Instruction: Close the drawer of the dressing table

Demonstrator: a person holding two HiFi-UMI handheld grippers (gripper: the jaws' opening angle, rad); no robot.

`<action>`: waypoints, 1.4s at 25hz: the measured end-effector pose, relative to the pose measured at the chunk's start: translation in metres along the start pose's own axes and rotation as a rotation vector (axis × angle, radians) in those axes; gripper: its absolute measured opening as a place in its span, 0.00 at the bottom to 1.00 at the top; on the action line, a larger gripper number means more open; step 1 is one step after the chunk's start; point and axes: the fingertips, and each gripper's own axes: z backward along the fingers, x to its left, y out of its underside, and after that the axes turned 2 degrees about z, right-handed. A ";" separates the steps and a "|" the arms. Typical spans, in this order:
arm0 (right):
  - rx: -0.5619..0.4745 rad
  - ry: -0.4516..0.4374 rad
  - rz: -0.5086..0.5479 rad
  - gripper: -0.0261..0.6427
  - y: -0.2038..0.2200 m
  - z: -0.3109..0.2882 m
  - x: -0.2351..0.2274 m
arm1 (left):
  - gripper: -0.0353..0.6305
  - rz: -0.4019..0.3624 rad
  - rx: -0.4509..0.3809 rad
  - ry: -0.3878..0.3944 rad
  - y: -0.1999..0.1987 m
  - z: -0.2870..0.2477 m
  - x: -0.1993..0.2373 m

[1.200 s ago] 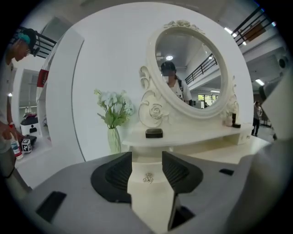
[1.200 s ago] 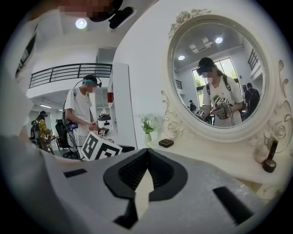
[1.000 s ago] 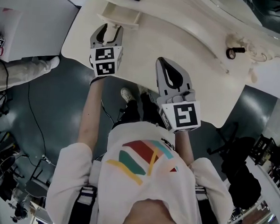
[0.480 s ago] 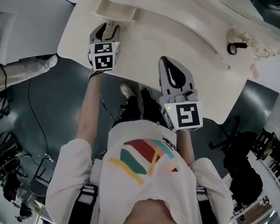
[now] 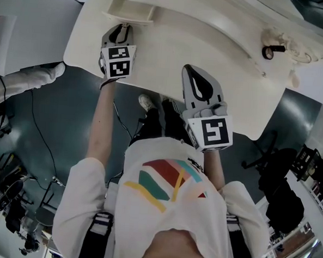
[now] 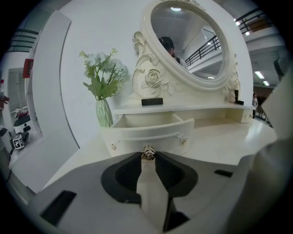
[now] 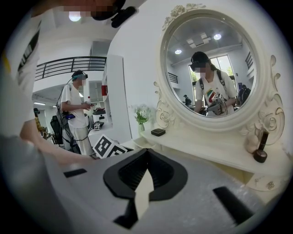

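Note:
The small cream drawer [image 6: 146,133] of the dressing table stands pulled out, also seen at the top of the head view as the drawer [image 5: 130,10]. Its round metal knob [image 6: 148,153] sits pinched between the tips of my left gripper [image 6: 148,157], whose jaws are closing on it. From above, my left gripper [image 5: 119,31] reaches over the tabletop right up to the drawer front. My right gripper [image 5: 195,73] hovers over the table's near edge, shut and empty; in its own view the right gripper [image 7: 146,153] points toward the mirror.
A green vase of flowers [image 6: 103,112] stands left of the drawer. A black box [image 6: 151,101] lies on the shelf under the oval mirror [image 6: 192,41]. A small dark bottle [image 5: 272,51] stands at the right. Another person [image 7: 75,112] stands off to the left.
My left gripper has moved forward and down to the drawer front, and its jaws have narrowed from wide open onto the knob. The right gripper has stayed put.

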 end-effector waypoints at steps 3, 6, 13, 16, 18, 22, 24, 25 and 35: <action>0.006 -0.001 0.008 0.04 0.001 0.000 0.001 | 0.19 -0.015 -0.005 0.003 0.001 -0.002 0.001; 0.009 -0.002 0.012 0.04 0.002 0.000 0.001 | 0.18 -0.032 -0.002 0.006 0.001 -0.001 0.001; 0.015 0.001 0.016 0.04 0.001 -0.001 0.001 | 0.18 -0.026 0.005 0.011 0.000 -0.001 0.001; 0.016 -0.004 0.018 0.04 0.001 -0.001 0.004 | 0.18 -0.036 -0.010 0.008 -0.005 0.001 0.001; 0.033 -0.005 0.005 0.04 0.002 -0.001 0.006 | 0.18 -0.039 -0.018 0.003 -0.009 0.003 0.002; 0.018 -0.004 0.019 0.04 0.001 -0.001 0.005 | 0.18 -0.049 -0.037 0.006 -0.016 0.003 0.000; 0.007 -0.003 0.025 0.04 0.000 0.000 0.005 | 0.18 -0.049 -0.037 0.004 -0.016 0.003 0.000; 0.003 -0.002 0.022 0.04 -0.001 0.000 0.005 | 0.18 -0.046 -0.035 0.003 -0.016 0.004 0.001; 0.001 0.011 0.011 0.04 0.001 0.005 0.001 | 0.18 -0.053 -0.031 -0.004 -0.025 0.004 -0.002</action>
